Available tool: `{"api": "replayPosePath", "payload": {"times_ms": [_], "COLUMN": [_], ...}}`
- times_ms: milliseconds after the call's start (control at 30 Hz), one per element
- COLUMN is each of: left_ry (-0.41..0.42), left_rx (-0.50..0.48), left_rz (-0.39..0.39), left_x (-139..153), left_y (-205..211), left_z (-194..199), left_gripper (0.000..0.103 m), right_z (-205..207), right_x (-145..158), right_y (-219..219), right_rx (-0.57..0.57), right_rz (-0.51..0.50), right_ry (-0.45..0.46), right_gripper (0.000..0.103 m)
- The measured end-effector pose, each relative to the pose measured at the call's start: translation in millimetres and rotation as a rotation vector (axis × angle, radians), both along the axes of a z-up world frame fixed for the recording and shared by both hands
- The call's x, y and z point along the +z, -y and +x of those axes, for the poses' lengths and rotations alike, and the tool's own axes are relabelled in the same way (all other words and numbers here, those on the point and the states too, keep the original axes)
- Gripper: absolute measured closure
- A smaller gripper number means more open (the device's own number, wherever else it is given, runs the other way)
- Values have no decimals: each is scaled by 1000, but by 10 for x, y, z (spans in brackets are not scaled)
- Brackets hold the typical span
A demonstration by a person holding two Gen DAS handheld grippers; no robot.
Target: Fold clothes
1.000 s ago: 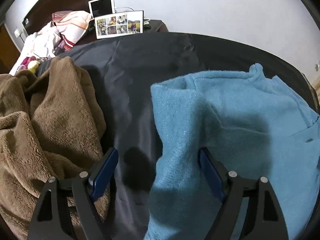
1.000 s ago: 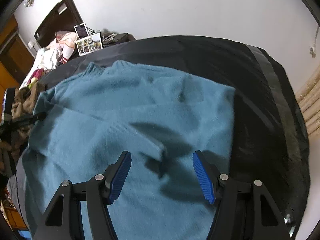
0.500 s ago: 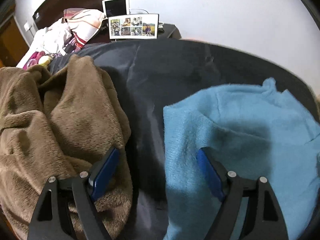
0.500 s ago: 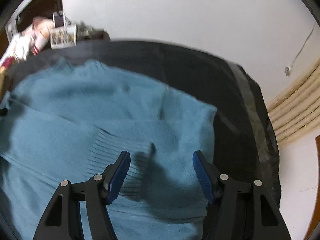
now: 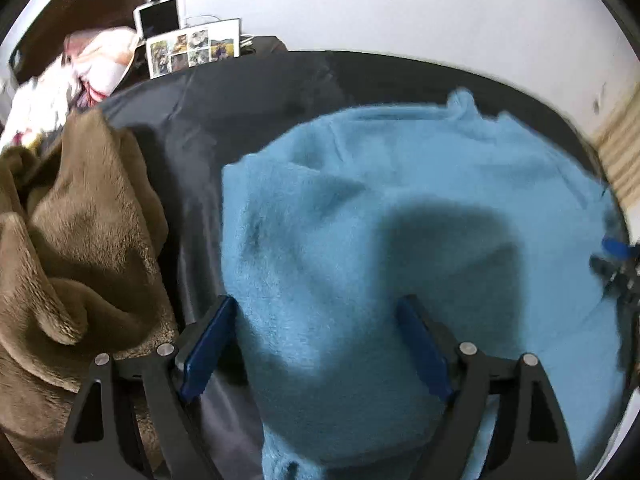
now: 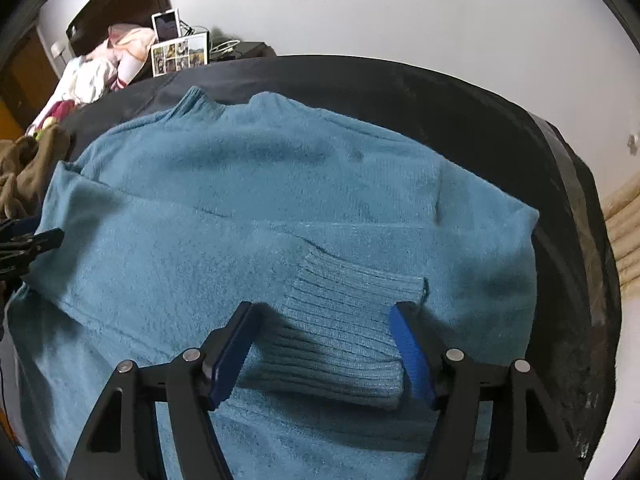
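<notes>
Teal knit sweater [image 6: 248, 184] lies spread on the dark bed cover [image 6: 400, 80], a sleeve folded across its body, its ribbed cuff [image 6: 340, 320] between the gaping right gripper [image 6: 324, 344]; left gripper [image 5: 316, 344], also agape, hovers over the sweater's left edge, so any fold should take hold of matching edges evenly.
</notes>
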State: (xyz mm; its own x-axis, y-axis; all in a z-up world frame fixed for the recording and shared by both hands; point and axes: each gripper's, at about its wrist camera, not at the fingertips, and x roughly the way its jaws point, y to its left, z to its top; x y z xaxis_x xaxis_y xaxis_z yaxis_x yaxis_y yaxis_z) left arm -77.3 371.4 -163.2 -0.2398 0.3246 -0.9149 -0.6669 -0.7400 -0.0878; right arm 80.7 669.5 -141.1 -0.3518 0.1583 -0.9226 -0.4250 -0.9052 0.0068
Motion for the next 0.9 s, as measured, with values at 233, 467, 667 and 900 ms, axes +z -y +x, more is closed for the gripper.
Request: {"api": "replayPosePath", "payload": {"times_ms": [233, 467, 667, 900], "left_ry": [12, -21, -27, -44], "left_rx": [-9, -95, -52, -32], "left_rz": [33, 1, -34, -3], "left_x": [225, 193, 129, 458], "left_y": [121, 71, 76, 372], "left_z": [135, 440, 343, 721], "left_gripper": [16, 16, 16, 16], "right_z": [175, 407, 375, 678], "right_x": [154, -128, -170, 37], "right_y": [174, 408, 450, 612], "right_rx": [14, 52, 58, 109], "right_rz": [-10, -32, -18, -39], "right_ry": [1, 87, 74, 32], "right_gripper": [32, 29, 19, 19]}}
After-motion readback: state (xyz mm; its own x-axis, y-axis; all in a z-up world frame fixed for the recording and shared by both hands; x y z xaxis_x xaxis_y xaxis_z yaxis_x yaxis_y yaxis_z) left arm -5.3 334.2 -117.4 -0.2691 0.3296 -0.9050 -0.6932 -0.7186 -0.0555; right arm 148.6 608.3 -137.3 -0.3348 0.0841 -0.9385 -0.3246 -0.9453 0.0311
